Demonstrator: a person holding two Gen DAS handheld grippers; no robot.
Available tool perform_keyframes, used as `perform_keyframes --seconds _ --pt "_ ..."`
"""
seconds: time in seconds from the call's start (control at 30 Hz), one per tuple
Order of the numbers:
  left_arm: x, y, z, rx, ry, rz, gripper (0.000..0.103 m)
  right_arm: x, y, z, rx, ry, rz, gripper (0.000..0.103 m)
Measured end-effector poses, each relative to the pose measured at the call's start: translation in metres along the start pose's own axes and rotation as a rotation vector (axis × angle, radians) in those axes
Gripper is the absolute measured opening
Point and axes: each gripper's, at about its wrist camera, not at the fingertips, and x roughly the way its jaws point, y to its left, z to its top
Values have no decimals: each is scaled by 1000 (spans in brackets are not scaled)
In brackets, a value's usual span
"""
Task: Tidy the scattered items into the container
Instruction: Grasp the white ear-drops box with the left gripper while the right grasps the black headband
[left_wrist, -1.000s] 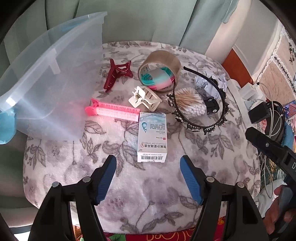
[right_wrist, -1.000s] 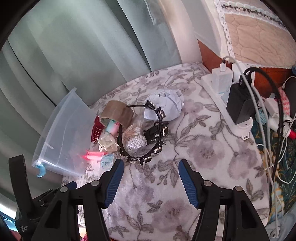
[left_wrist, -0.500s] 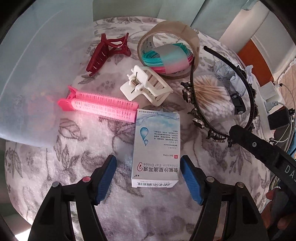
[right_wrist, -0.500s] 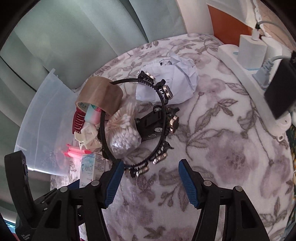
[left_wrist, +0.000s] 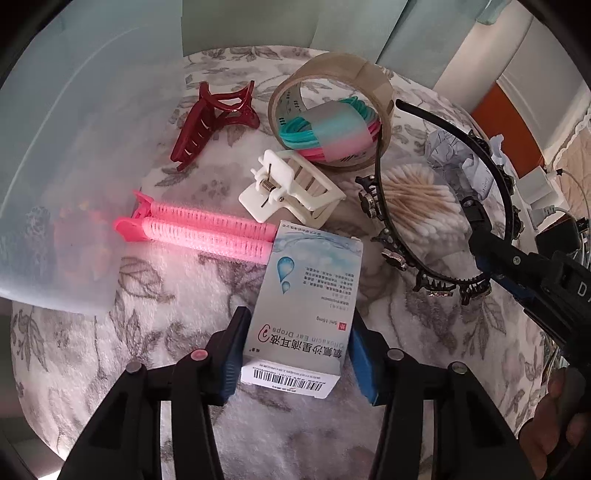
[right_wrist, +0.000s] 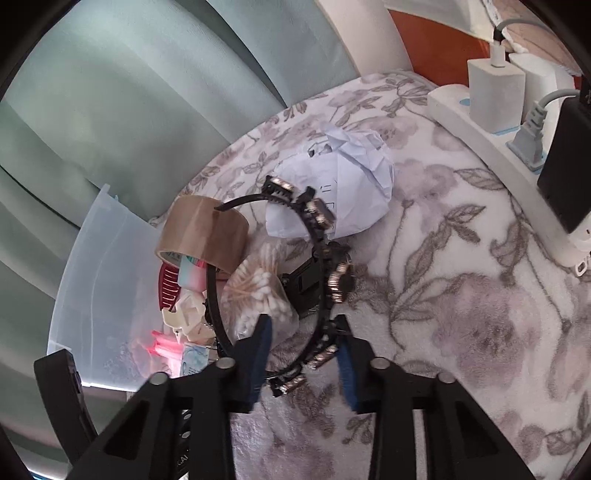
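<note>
**Two tools closing on two items at once**

I am watching the ear-drops box (left_wrist: 306, 310) sitting flat on the flowered cloth of the table (left_wrist: 155, 354), its near end lying between the blue pads of my left tool (left_wrist: 299, 358). Those jaws have just been closing and are now pressing on both long sides of the box. My right tool (right_wrist: 304, 360) has also just been narrowing, and its pads are standing on either side of the near curve of the black jewelled headband (right_wrist: 325, 280); whether they are actually pinching the band I cannot tell, since the band's arc is crossing the gap at a slant.

Just beyond the box, the pink hair roller clip (left_wrist: 199, 232) is touching its far corner, with the white claw clip (left_wrist: 291, 192) beside it and the dark red claw clip (left_wrist: 210, 122) farther back. The brown tape roll (left_wrist: 332, 110) is standing on edge with coloured bands inside it. A bag of cotton swabs (right_wrist: 258, 291) is lying inside the headband's loop, near crumpled paper (right_wrist: 347, 188). The translucent container (left_wrist: 74, 155) is waiting at the left, and a power strip (right_wrist: 491, 122) is lying at the far right.
</note>
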Motion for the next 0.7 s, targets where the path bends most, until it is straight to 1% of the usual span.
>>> perform_keyframes --seconds 0.1,0.17,0.33,0.53,0.7 --pt "-10 -2 -1 1 -17 -5 52 -12 -2 10 10 -22 18 20" --pt "-18 -3 -1 2 -30 -9 52 -21 2 8 -1 -43 28 20" --pt "-44 -3 -2 10 -78 -15 52 -49 23 9 -38 -107 57 18" --pt "-75 -4 -5 24 -147 -19 52 -85 43 6 -74 -180 84 18" --pt "-105 3 -18 31 -202 -26 52 -111 53 -3 -101 -219 101 18"
